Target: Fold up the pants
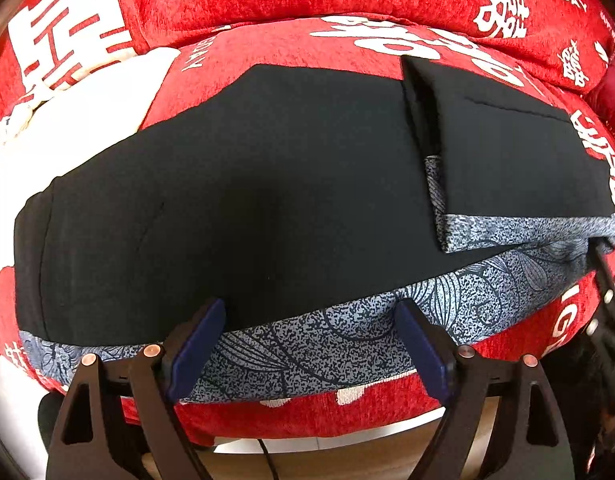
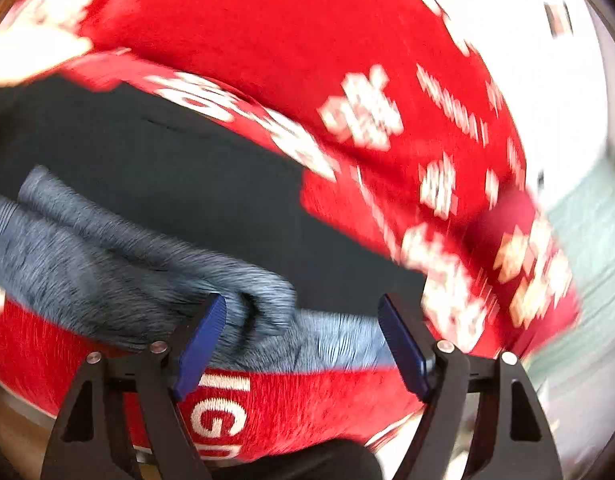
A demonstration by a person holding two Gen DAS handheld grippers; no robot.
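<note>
Pants [image 1: 267, 184] spread flat on a red cover [image 1: 291, 412] printed with white characters and lettering, black side up, grey-blue patterned lining [image 1: 331, 344] showing along the near edge.

Nearest in the left wrist view: left tool [image 1: 311, 312], jaws wide apart, clamped on nothing, blue pads [image 1: 195, 344] set on either side of the patterned edge. Whether touching the cloth or just above it, cannot tell. Beyond the pads, broad black cloth lying smooth, a faint curved seam toward the left. Farther right, a folded-over flap [image 1: 519, 160] lying on top of the rest, its own speckled grey band [image 1: 527, 228] along the lower edge and a dark upright crease at its left side. At the far right edge, a sliver of the other tool's black frame [image 1: 605, 280], close beside the corner of the pants. Behind the pants, more red cover rising in a plump roll, "THE BIGDAY" printed at upper right; white fabric [image 1: 67, 120] off to the left.

Right wrist view heavily blurred. Right tool [image 2: 301, 312] likewise apart, gripping nothing, blue pads [image 2: 199, 336] on either side of a bunched grey-blue corner of the pants [image 2: 267, 308], that fold close by the left pad. Past it, black cloth [image 2: 187, 184], then the red cover [image 2: 287, 40]; pale, smeared shapes at far right, not identifiable.
</note>
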